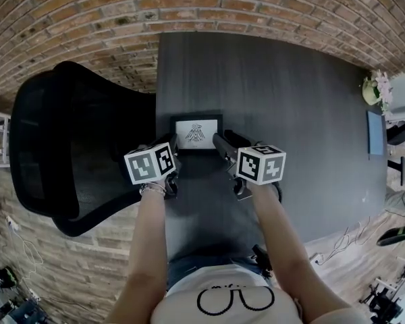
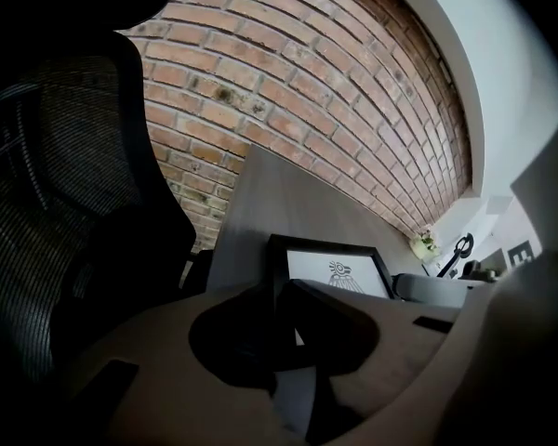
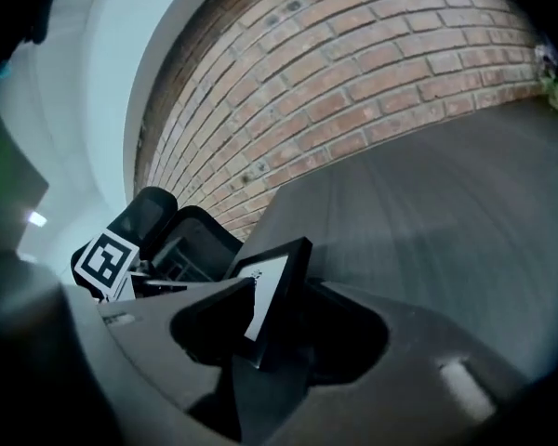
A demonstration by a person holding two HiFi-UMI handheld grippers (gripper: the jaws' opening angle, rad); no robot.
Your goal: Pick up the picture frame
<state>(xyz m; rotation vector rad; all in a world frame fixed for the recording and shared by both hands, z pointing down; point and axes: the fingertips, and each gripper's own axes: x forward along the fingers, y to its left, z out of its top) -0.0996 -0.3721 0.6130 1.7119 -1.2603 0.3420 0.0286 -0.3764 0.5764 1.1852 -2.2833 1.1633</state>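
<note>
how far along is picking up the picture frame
Done: both grippers are at the picture frame. In hand: the left gripper looks closed on its left edge; the right gripper straddles the right edge, jaws apart. Left: close the right gripper and lift; the frame seems to rest on the table.

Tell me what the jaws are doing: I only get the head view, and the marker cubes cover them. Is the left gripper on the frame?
Observer: Yes. The left gripper view shows the left gripper with its jaws shut on the frame, at its left edge.
Operator: And the right one?
Observer: The right gripper has the frame's right edge between its jaws, but they stand apart and don't press it.
</note>
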